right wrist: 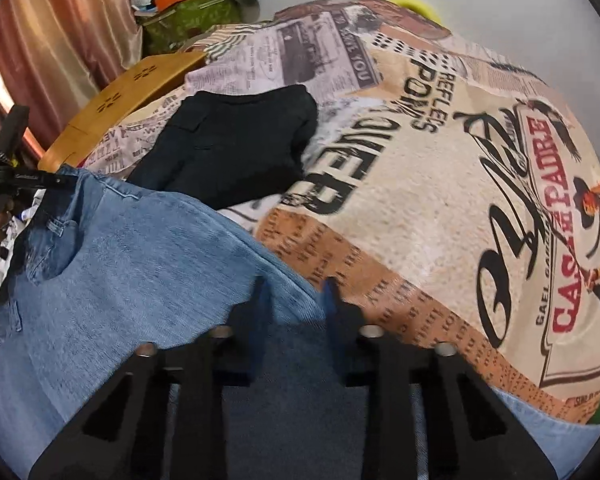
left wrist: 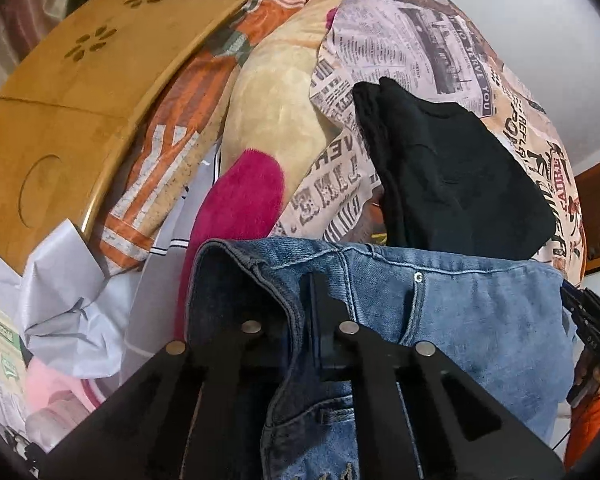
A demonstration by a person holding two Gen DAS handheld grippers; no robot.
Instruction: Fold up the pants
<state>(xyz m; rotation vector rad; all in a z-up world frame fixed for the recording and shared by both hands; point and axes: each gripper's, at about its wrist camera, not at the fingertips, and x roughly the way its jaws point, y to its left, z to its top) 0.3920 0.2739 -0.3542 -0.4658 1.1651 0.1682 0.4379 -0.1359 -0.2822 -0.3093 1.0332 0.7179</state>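
Jeans (left wrist: pixel 460 312): on the printed bedspread (right wrist: pixel 440 208), waistband lifted.
Left gripper (left wrist: pixel 314 280): clamped on the waistband.
Right gripper (right wrist: pixel 296 284): narrow gap – denim edge between, grip unclear.
Risk: loose right hold – that corner slips, skewing the fold.

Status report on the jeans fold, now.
Left claw shut on jeans waistband. Right claw pinching jeans' edge. Black garment lies just beyond on the bedspread.

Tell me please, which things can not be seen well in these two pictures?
- Legs of the jeans: cut off by the lower edge in both views, and covered by the tongs' black frame.
- Where the left tongs pinch the waistband: hidden in denim folds.
- Right tongs: motion blur; contact of the pads unclear.
- Black garment: too dark to name its kind.
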